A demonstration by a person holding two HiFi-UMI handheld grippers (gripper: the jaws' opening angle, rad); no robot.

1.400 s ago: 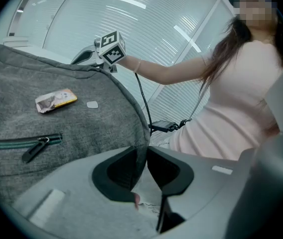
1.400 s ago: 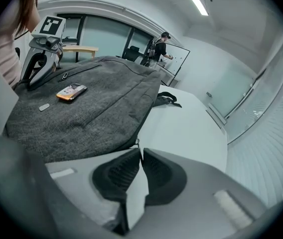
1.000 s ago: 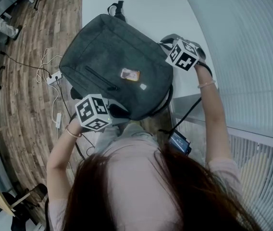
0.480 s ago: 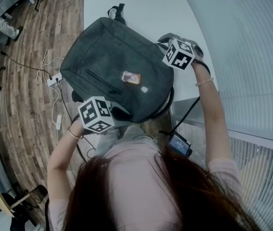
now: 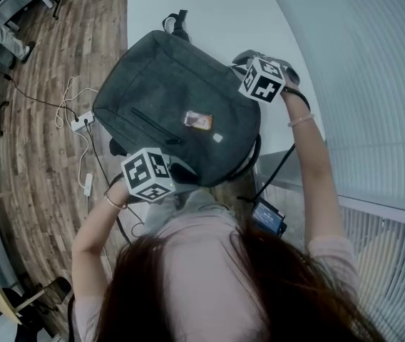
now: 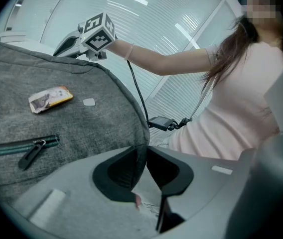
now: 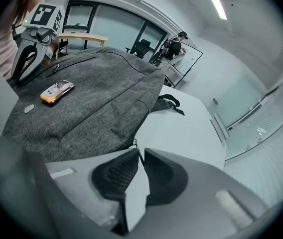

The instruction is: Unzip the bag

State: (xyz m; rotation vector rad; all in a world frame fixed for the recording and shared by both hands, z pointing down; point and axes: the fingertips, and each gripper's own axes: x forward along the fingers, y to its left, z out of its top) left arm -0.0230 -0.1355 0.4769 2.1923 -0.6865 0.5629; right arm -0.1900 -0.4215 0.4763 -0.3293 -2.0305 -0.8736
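It looks like an office. Glass partition walls (image 7: 112, 24), a wooden desk (image 7: 84, 36) and a black office chair (image 7: 142, 49) stand behind the white bench (image 7: 181, 128), under a ceiling strip light (image 7: 213, 1).

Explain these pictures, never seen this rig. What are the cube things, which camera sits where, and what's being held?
There is no robot here. A person holds a handheld gripper in each hand, and the marker cubes are part of those grippers. The head view comes from a camera on the person's head, looking steeply down. The two gripper views come from cameras riding on each gripper, looking along its jaws. A grey bag lies on a white table. The left gripper is clamped on the bag's near edge, apparently to steady it. The right gripper is closed on what looks like a thin zipper pull at the opposite corner.
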